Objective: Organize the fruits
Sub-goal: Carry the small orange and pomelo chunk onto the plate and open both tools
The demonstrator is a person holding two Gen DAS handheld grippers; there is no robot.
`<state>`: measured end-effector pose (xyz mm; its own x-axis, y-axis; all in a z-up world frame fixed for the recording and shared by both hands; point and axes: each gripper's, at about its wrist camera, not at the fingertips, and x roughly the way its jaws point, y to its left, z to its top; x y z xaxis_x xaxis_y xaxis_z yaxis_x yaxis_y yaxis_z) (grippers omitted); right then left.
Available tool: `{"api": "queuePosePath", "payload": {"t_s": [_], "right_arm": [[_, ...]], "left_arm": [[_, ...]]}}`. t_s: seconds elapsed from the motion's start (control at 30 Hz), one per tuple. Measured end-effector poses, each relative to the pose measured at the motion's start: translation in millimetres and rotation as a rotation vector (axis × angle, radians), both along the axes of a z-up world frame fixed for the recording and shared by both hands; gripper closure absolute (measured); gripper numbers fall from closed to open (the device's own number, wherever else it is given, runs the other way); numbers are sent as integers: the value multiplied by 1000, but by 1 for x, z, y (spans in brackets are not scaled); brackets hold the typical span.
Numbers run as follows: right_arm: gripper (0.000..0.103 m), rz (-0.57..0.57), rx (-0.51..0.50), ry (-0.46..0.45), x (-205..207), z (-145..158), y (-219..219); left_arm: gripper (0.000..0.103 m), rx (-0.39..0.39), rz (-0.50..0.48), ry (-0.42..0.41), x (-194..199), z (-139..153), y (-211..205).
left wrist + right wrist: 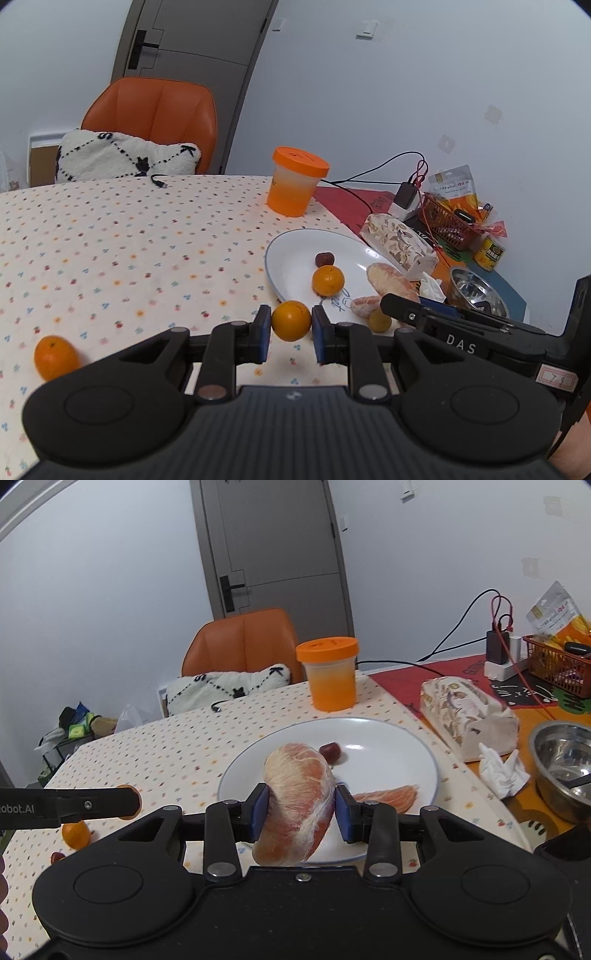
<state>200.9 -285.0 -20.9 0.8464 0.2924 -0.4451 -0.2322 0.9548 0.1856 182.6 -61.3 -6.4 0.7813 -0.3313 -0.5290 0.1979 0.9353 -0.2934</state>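
Left gripper [291,320] holds a small orange [291,320] between its blue pads, lifted just short of the white plate [291,251]. Right gripper [301,806] is clamped on a peeled grapefruit segment [295,805], held over the plate's near rim. On the plate: a second orange [328,280], a red date [324,259] and a thin grapefruit slice [388,796]. Another orange [55,356] lies apart on the dotted tablecloth [129,240], to the left. Beyond the plate: an orange-lidded container [295,182]. Right of the plate: a tissue pack [467,716], a steel bowl [563,764].
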Motion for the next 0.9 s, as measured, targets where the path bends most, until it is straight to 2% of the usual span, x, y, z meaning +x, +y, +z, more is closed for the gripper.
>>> {"api": "queuePosePath", "payload": {"t_s": [0.43, 0.9], "right_arm": [[67, -41, 13, 5, 28, -12, -25], [67, -32, 36, 24, 68, -22, -28]], "left_arm": [[81, 50, -14, 9, 36, 2, -30], [81, 91, -9, 43, 81, -8, -46]]}}
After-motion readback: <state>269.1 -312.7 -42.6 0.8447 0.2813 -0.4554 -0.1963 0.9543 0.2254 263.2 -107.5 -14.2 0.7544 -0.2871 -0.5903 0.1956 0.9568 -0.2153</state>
